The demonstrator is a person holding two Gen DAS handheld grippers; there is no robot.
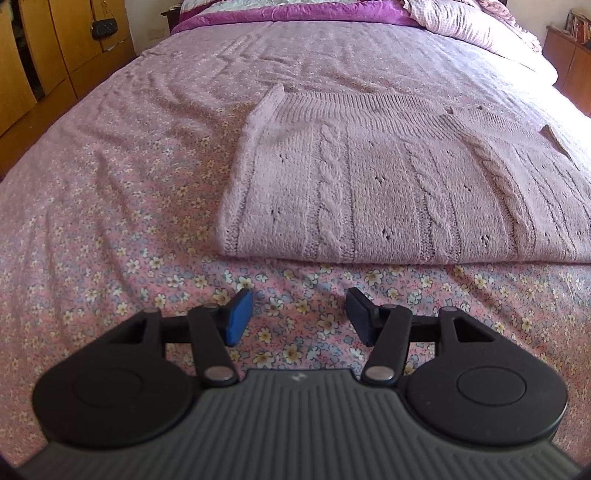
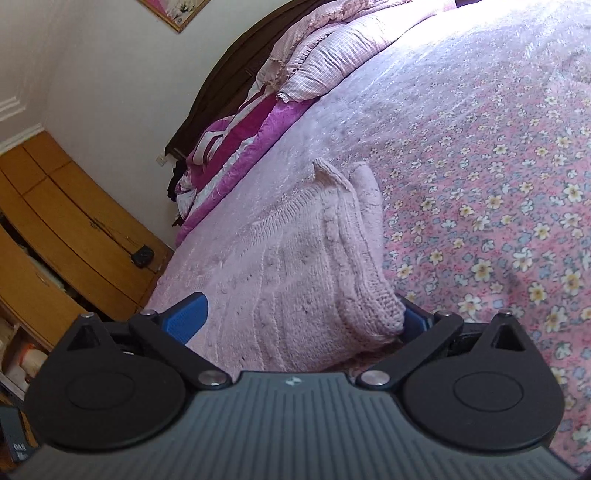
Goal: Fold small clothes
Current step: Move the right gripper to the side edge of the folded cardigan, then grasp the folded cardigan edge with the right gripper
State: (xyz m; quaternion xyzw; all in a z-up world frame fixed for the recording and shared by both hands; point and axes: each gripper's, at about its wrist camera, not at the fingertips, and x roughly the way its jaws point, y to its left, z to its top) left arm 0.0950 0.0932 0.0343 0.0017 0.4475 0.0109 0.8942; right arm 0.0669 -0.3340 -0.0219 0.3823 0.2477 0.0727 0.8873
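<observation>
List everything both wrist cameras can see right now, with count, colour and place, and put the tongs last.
knitted sweater: one, pale pink cable knit, folded flat on the bed.
floral bedsheet: one, pink with small flowers, covering the bed.
quilt: one, magenta and white, bunched at the head of the bed.
checked pillow: one, pink, by the headboard.
wardrobe: one, tan wood, beside the bed.
small bag: one, black, hanging on the wardrobe.
left tongs: black with blue pads, open over bare sheet, short of the sweater.
right tongs: open wide, sweater edge between the pads.
</observation>
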